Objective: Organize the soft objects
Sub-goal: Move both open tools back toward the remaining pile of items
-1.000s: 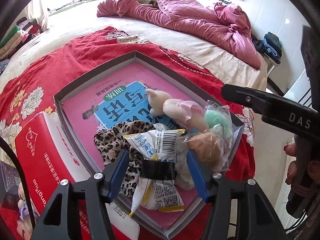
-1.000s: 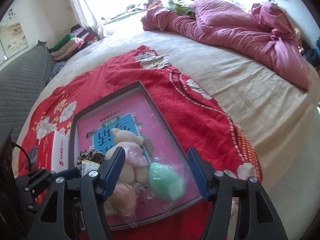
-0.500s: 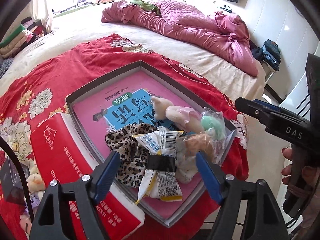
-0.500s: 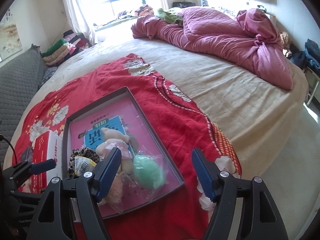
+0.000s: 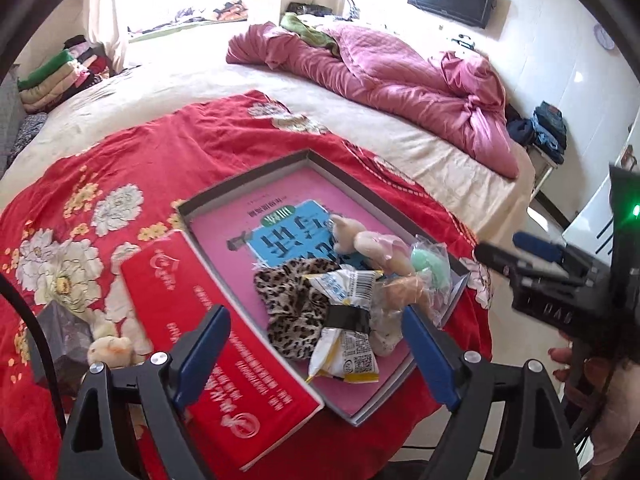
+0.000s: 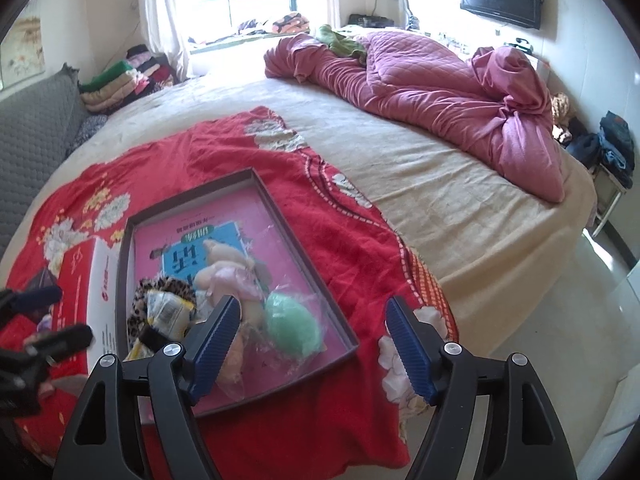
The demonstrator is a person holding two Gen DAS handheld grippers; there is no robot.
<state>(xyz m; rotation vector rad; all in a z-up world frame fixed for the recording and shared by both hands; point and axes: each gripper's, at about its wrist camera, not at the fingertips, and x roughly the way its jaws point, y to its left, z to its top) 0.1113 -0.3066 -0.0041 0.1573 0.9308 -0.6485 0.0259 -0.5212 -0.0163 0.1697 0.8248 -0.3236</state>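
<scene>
A shallow grey box (image 5: 240, 184) (image 6: 188, 194) with a pink book inside lies on the red blanket. It holds a leopard-print cloth (image 5: 292, 300) (image 6: 168, 286), a snack packet (image 5: 348, 344) (image 6: 162, 312), a cream plush with a pink skirt (image 5: 368, 244) (image 6: 224, 276), and a green sponge in clear wrap (image 5: 430, 266) (image 6: 294, 328). My left gripper (image 5: 316, 356) is open and empty, held above the box's near end. My right gripper (image 6: 314, 344) is open and empty, above the box's near right corner. It also shows at the right of the left wrist view (image 5: 560, 284).
A red and white carton (image 5: 208, 344) (image 6: 86, 276) lies left of the box. A small plush chick (image 5: 110, 350) and a dark box (image 5: 60, 336) sit at the blanket's left. A pink quilt (image 6: 440, 92) is heaped at the back of the bed. The floor (image 6: 580, 300) is right.
Both grippers have pulled back and up from the box, so the objects look smaller and farther. Both stayed open. The objects in the box have not moved.
</scene>
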